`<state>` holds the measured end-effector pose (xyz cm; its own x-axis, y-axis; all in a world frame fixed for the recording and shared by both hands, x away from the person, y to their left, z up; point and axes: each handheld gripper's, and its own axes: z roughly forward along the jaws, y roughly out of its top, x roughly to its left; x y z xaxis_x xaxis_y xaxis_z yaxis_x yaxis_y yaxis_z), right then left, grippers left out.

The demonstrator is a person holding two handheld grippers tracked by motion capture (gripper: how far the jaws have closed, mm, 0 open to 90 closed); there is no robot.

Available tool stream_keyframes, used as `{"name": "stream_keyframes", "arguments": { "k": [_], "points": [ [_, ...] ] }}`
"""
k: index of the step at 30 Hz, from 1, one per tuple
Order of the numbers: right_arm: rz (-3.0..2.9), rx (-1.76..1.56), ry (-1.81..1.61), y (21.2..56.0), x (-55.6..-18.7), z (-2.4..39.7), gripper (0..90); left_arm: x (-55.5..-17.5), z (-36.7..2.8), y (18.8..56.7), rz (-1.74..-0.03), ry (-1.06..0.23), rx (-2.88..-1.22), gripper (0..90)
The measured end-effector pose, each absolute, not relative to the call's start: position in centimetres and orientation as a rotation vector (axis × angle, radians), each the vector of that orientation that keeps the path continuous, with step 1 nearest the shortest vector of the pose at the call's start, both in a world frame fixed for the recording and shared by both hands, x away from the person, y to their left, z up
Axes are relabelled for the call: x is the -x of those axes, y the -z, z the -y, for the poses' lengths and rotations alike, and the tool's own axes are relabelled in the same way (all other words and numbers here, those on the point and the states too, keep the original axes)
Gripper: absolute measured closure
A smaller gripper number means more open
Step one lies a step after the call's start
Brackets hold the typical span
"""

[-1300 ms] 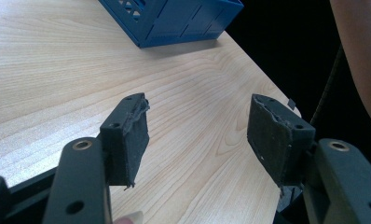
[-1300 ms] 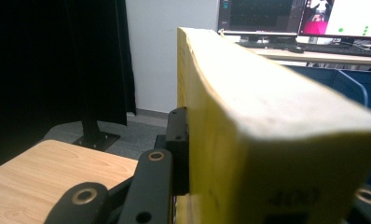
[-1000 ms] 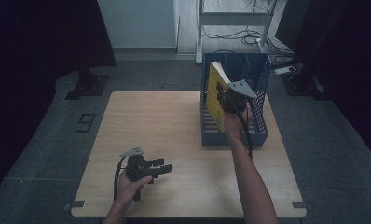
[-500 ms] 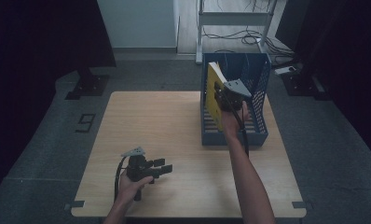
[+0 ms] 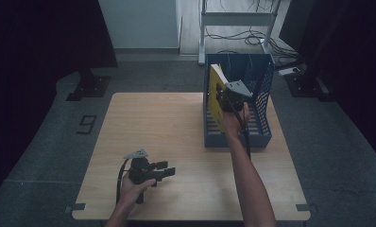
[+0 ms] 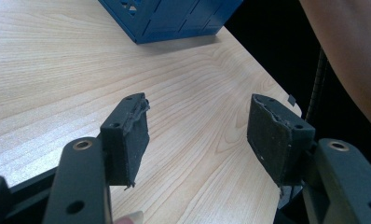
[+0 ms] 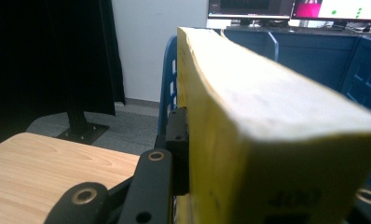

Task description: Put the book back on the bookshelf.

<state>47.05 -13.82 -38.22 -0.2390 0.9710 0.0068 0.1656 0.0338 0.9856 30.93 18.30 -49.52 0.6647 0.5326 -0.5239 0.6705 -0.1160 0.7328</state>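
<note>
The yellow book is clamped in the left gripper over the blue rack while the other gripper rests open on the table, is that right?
Not quite: the right gripper clamps the yellow book over the blue rack, as the high view shows. The left gripper rests open on the table.

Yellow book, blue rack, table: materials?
Book: paper, pale matte page edge, yellow cover, probably card. Rack: looks like moulded plastic, perforated blue walls. Table: light wood grain, slight sheen; could be laminate.
</note>
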Motion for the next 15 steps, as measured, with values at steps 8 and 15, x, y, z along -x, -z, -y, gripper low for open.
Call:
{"name": "stream_keyframes", "arguments": {
  "k": [8,15],
  "points": [
    [-1.532,-1.219,-1.26,39.5,-48.2,13.3,74.5,-31.1,-18.7,49.7,-0.976,0.154,-1.776,38.2],
    [-1.538,-1.231,-1.254,40.1,-48.8,13.1,74.5,-31.2,-18.8,49.8,-0.982,0.154,-1.774,38.2]
  ]
}}
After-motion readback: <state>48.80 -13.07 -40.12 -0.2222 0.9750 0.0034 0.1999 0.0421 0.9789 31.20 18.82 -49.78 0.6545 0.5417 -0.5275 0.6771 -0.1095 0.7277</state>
